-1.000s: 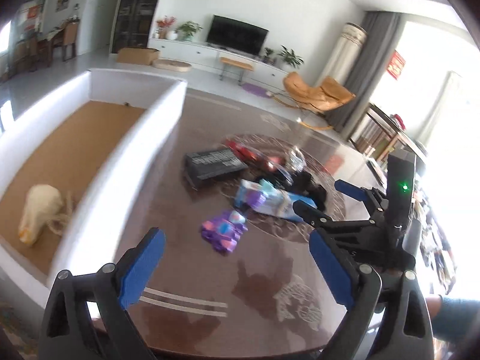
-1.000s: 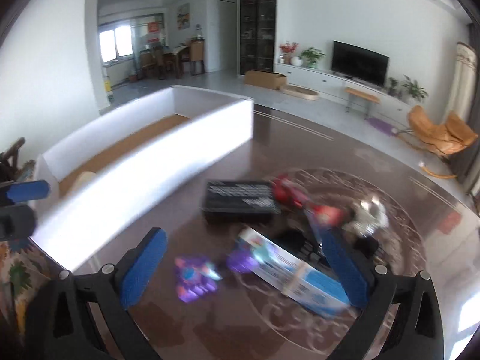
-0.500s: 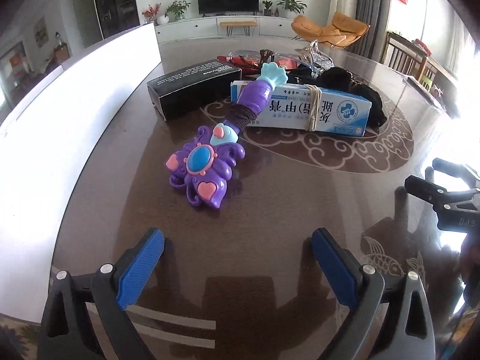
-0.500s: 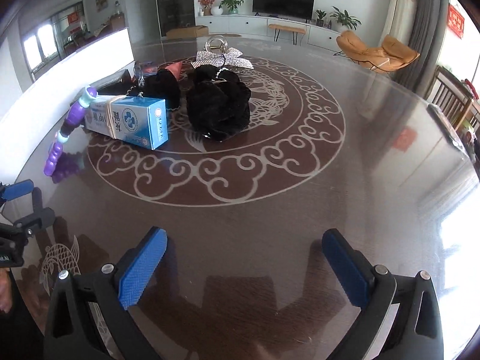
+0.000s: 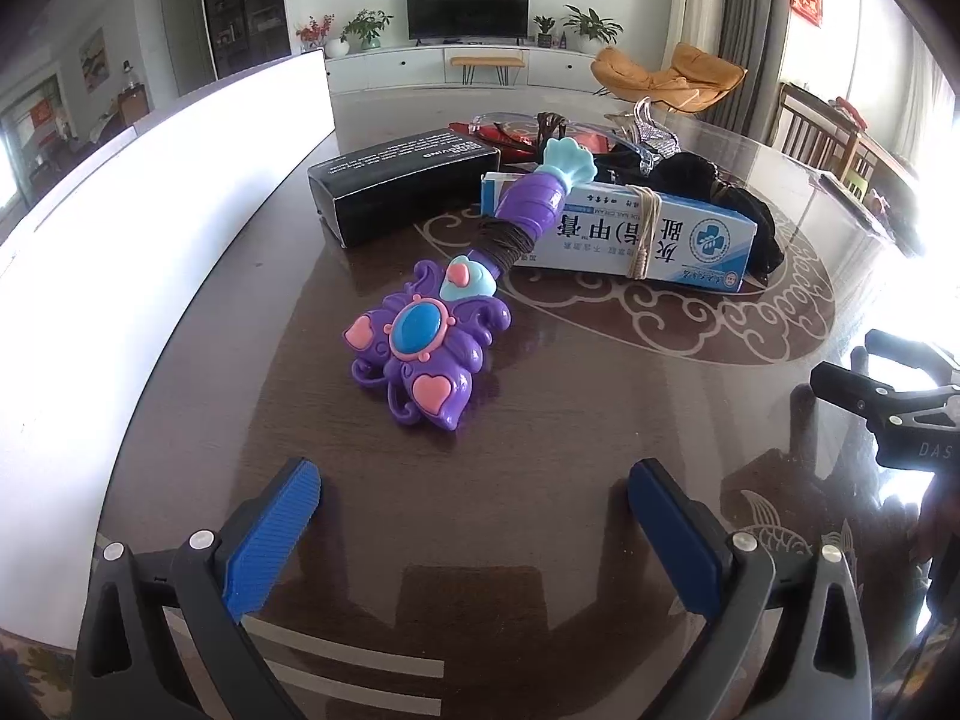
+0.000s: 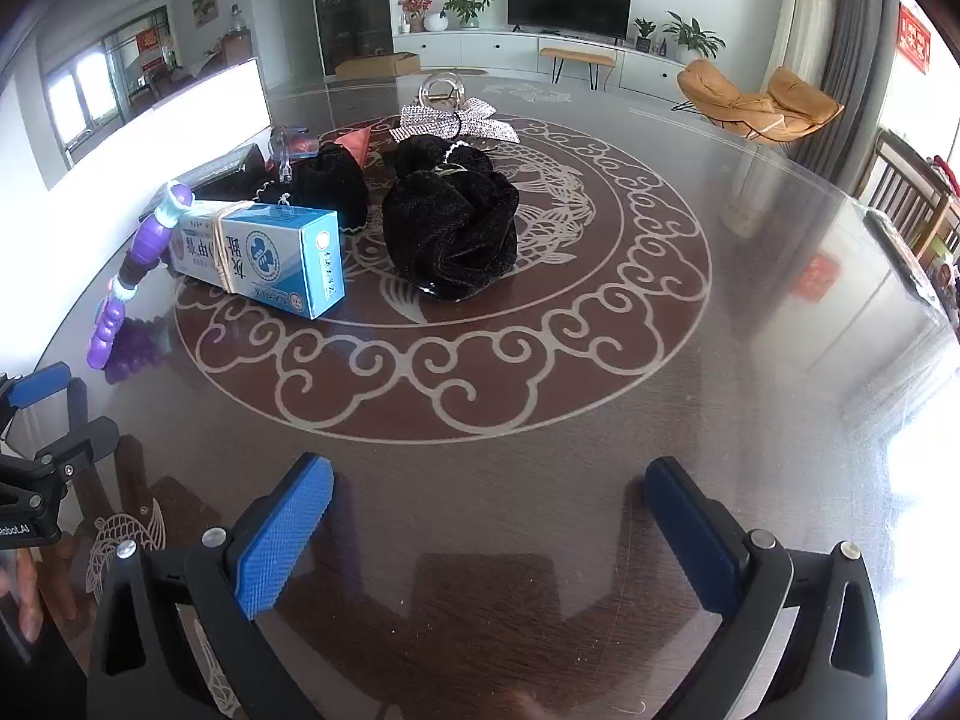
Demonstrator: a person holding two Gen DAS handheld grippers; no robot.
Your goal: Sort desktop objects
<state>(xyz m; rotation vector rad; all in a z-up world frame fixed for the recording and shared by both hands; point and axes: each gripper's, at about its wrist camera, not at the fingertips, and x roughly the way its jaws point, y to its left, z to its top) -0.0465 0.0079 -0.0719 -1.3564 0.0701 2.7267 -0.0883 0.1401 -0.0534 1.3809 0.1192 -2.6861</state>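
Toy wand [image 5: 432, 336] untouched; tongs [image 5: 474, 510] agape.

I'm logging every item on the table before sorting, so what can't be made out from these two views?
- White bin: interior hidden in both views by its glaring near wall.
- Red item, left wrist view: mostly hidden behind the black box and toy wand.
- Clear plastic piece, right wrist view: too small to identify.
- Black fabric: bunched, kind unclear.
- Right gripper, left wrist view: cut off by the edge.
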